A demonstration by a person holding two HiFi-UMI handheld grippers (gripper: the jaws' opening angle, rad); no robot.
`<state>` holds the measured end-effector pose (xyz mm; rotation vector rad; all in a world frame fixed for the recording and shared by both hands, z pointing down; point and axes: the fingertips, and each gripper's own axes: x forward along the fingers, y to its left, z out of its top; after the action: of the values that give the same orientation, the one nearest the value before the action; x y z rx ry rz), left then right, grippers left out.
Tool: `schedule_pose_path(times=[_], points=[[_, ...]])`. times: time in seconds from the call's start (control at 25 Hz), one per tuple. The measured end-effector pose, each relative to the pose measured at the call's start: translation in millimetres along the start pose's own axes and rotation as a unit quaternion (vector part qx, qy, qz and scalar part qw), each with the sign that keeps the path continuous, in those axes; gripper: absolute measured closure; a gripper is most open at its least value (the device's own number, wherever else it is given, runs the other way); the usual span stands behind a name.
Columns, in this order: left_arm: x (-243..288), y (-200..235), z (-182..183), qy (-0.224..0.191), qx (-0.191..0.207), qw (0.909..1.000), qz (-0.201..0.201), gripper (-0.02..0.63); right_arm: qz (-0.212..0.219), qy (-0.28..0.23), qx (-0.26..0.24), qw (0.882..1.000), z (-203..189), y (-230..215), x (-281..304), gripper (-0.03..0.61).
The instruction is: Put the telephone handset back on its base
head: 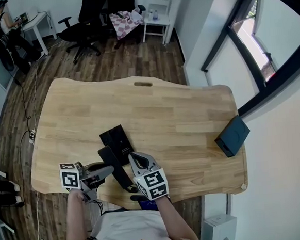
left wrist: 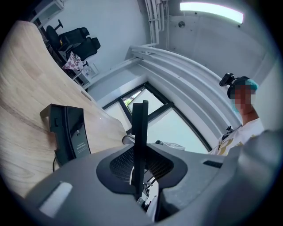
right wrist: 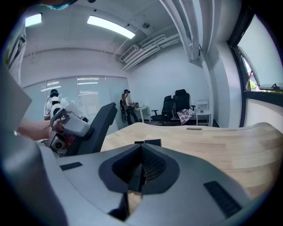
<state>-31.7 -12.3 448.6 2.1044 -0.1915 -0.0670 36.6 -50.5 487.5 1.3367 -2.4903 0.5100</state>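
Note:
The black telephone base (head: pixel 118 139) lies flat on the wooden table (head: pixel 180 114), near its front edge. The long black handset (head: pixel 123 177) hangs just in front of the base, slanting towards me. My left gripper (head: pixel 108 170) is shut on it. In the left gripper view the handset (left wrist: pixel 140 128) stands edge-on between the jaws, with the base (left wrist: pixel 68 134) beyond it to the left. My right gripper (head: pixel 134 157) hovers right beside the handset, jaws together with nothing between them. Its own view shows the handset (right wrist: pixel 95 126) to its left and the base (right wrist: pixel 148 142) past the tips.
A dark blue box (head: pixel 232 135) sits at the table's right edge. The far edge has a slot handle (head: pixel 143 84). Office chairs (head: pixel 83 29) and a small white table (head: pixel 157 18) stand behind. A person (head: pixel 3 27) is at the far left.

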Motion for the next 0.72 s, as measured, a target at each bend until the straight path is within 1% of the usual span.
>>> schedule_pose_path(times=[0.28, 0.56, 0.72], points=[[-1.4, 12.8, -6.7, -0.004, -0.018, 0.9998, -0.006, 0.538, -0.003, 0.007, 0.009, 1.000, -5.2, -3.0, 7.6, 0.572], [-6.8, 19.3, -6.5, -0.002, -0.021, 0.9998, -0.004, 0.538, 0.008, 0.000, 0.026, 1.000, -8.4, 1.5, 17.2, 0.572], [-10.6, 23.5, -8.4, -0.005, -0.026, 0.9996, -0.004, 0.538, 0.005, 0.007, 0.026, 1.000, -15.5, 2.1, 16.5, 0.572]])
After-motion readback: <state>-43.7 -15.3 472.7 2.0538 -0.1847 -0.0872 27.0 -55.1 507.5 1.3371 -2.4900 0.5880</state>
